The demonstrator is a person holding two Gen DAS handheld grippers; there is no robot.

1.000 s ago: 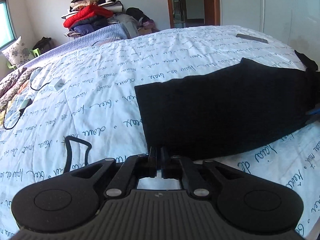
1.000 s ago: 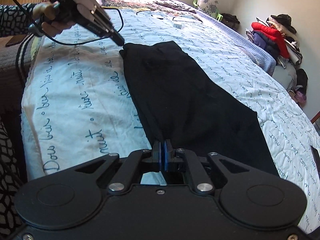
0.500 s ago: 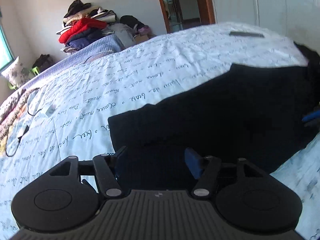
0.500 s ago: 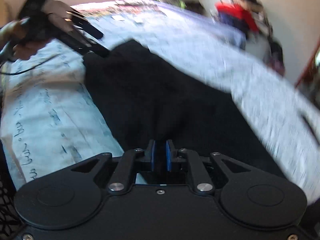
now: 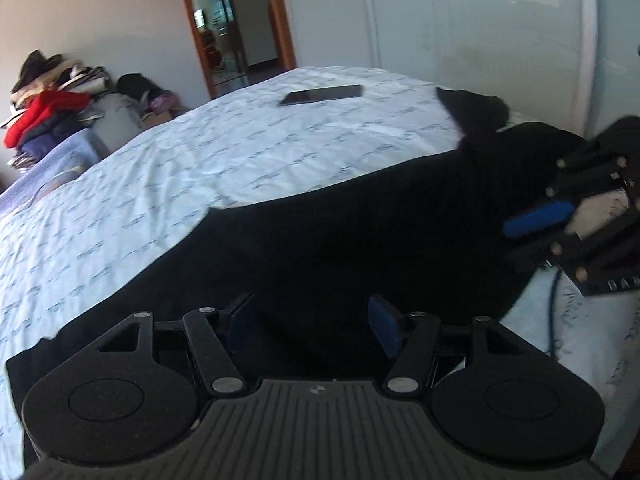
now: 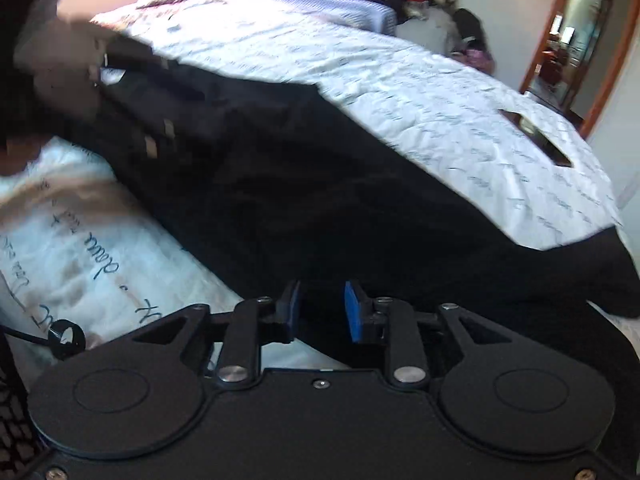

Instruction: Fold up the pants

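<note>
Black pants [image 5: 340, 232] lie folded in a long band across the white lettered bedspread [image 5: 240, 148]. My left gripper [image 5: 312, 322] hovers over their near edge, open, with nothing pinched between its blue pads. At the right edge of the left wrist view my right gripper [image 5: 524, 236] hangs over the pants' far end. In the right wrist view the pants [image 6: 320, 184] run from upper left to lower right. There the right gripper [image 6: 323, 310] is opening, cloth behind the gap but not pressed. The left gripper [image 6: 176, 108] is a blur at the upper left.
A dark phone [image 5: 320, 95] lies flat on the bedspread beyond the pants, also seen as the phone [image 6: 536, 140] at the right. A clothes pile [image 5: 44, 108] sits past the bed's far side near a doorway [image 5: 232, 40]. A black cable [image 6: 60, 336] hangs at the near bed edge.
Both grippers were shut on the pants' edge and have let go. The left one opened wide and swept sideways over the cloth. The right one rolled, moved along and has started opening.
</note>
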